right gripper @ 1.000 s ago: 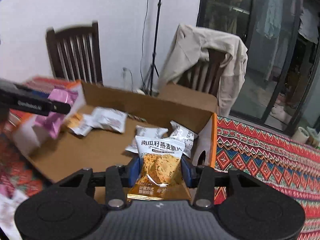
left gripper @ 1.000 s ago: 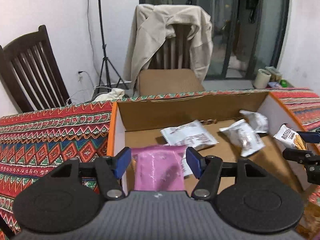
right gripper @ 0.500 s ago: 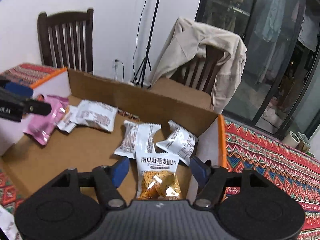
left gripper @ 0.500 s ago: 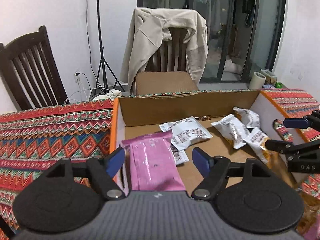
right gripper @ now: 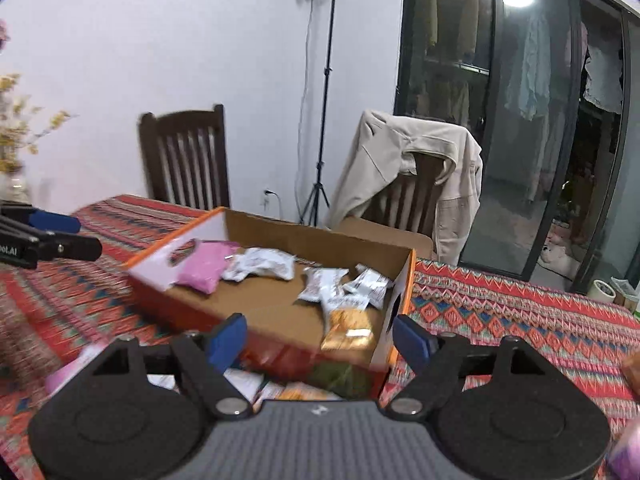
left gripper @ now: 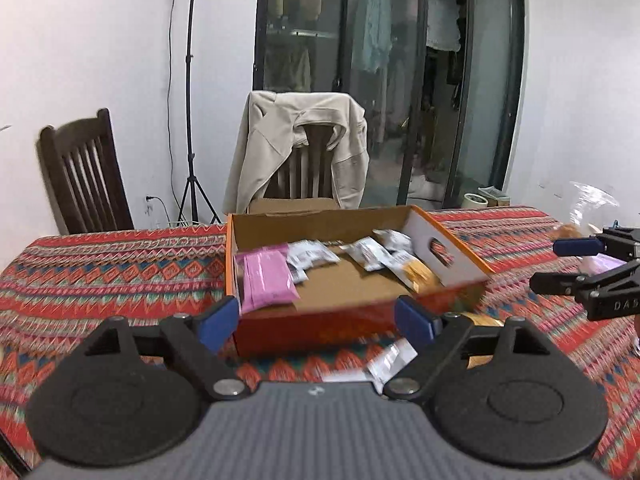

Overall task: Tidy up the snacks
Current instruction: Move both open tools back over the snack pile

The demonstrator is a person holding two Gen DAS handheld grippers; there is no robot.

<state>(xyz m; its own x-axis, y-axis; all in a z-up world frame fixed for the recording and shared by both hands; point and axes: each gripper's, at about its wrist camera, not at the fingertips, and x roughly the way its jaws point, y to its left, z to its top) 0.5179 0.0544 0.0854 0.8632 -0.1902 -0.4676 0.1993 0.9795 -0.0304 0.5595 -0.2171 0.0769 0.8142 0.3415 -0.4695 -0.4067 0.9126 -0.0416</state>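
Observation:
An open cardboard box [left gripper: 460,270] with an orange rim stands on the patterned tablecloth. Inside it lie a pink packet [left gripper: 266,280], an orange snack packet [left gripper: 416,274] and several white packets [left gripper: 368,254]. My left gripper [left gripper: 316,322] hovers in front of the box's near wall, jaws opening, nothing between them. In the right wrist view the box [right gripper: 160,264] holds the pink packet [right gripper: 202,266] and the orange packet [right gripper: 346,322]. My right gripper [right gripper: 320,338] hangs before the box's near right corner, jaws opening and empty. Each gripper also shows in the other's view: right gripper [left gripper: 544,264], left gripper [right gripper: 90,236].
Loose packets lie on the cloth in front of the box: a white one [left gripper: 390,360], a yellow one [left gripper: 480,320], a pink one [right gripper: 64,376]. Behind the table stand a dark wooden chair [left gripper: 84,176], a chair draped with a beige jacket [left gripper: 300,148] and a light stand [left gripper: 192,128].
Both grippers let go of their packets: the pink one and the orange one now lie in the box. Both have pulled back and upward, and their jaws have spread wider.

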